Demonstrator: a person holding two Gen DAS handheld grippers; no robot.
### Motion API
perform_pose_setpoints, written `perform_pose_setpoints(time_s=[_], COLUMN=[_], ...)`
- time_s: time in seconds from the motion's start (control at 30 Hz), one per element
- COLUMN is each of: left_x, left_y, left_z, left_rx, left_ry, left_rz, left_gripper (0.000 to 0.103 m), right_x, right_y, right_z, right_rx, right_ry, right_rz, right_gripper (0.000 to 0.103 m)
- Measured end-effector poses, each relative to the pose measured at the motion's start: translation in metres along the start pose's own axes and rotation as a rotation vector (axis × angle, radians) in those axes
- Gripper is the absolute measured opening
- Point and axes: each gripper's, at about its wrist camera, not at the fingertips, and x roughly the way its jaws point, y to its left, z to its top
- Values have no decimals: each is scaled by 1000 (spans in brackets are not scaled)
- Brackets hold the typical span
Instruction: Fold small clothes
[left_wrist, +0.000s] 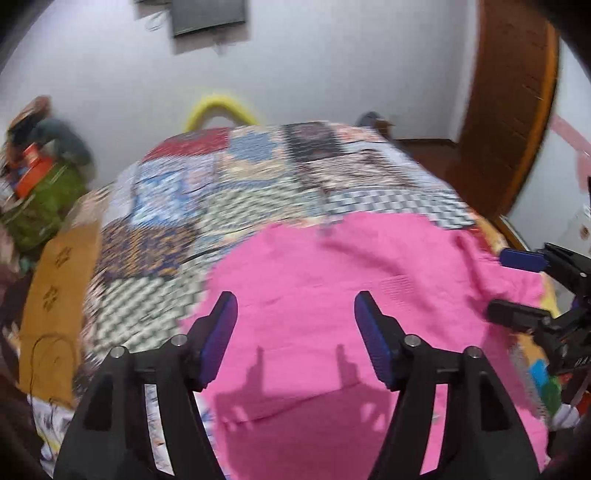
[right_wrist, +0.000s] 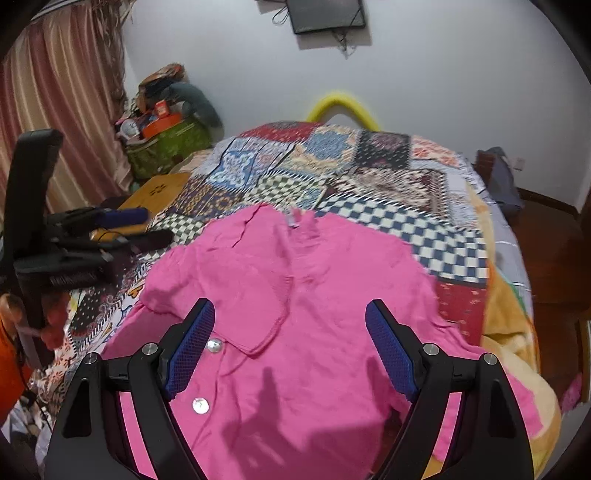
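Observation:
A small pink shirt (right_wrist: 295, 314) with pearly buttons lies spread on the patchwork quilt (right_wrist: 332, 173), collar toward the far side. It also shows in the left wrist view (left_wrist: 351, 295). My left gripper (left_wrist: 295, 306) is open and empty, hovering above the shirt's left part. My right gripper (right_wrist: 290, 317) is open and empty above the button placket. The right gripper also shows at the right edge of the left wrist view (left_wrist: 517, 284), and the left gripper at the left of the right wrist view (right_wrist: 144, 225).
The bed fills the middle. A green bag (right_wrist: 166, 144) piled with items stands at the far left by a curtain (right_wrist: 55, 110). A wooden stool (right_wrist: 155, 192) sits beside the bed. A wooden door (left_wrist: 509, 110) is at the right. A yellow hoop (right_wrist: 343, 105) leans behind the bed.

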Motion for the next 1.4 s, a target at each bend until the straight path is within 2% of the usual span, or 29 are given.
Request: perform_pose_setpoints(time_s=[0.07,0.13,0.2,0.33,0.4,0.43,0.47,0.5,0.53,0.6,0.63,0.77,0.93,1.07,1.17,1.23,1.3,1.4], left_x=[11,28,44,71,73,73,73,75,74,73,72,71,66,58,41,31,20,7], left_y=[27,49,62,76,78,80,81,82,81,74,70,74,83,80,76,72,65,52], left_z=[-14,-33,-48,-75,-80,-80,-81,-81,-80,-77,-76,-73,-82,-89,-85,-80,-73,-64], left_rx=[-52,-89,-103,-113,-129,-148,-171,-185,-194,-171,-153,-161,-158,-112,-96,-102,-105,-106], left_ry=[45,104,154,223,216,205,200,199,196,181,175,178,201,215,188,165,134,79], left_rz=[48,98,123,163,150,142,118,90,77,92,111,139,221,235,241,226,219,198], left_gripper=[65,65,65,65,66,65,56,44,40,15,10,6,6,7,10,16,33,51], right_x=[13,27,44,73,81,85,86,86,85,82,79,63,26,-9,-35,-51,-64,-74], right_y=[3,6,7,8,8,8,8,7,7,6,4,0,-14,-34,-56,-73,-93,-122], right_z=[0,1,4,8,9,9,8,8,8,8,7,5,-3,-16,-30,-42,-55,-72], right_rx=[-3,-7,-11,-14,-17,-20,-24,-31,-32,-29,-23,-13,-5,28,87,127,165,232], right_ry=[26,44,75,129,147,155,155,154,154,156,158,159,118,81,55,44,43,57], right_rz=[13,22,20,-2,-16,-24,-31,-33,-31,-27,-23,-25,-74,-129,-170,-213,-267,-316], right_gripper=[81,77,62,47,26,21,18,18,18,18,18,22,36,44,48,48,51,52])
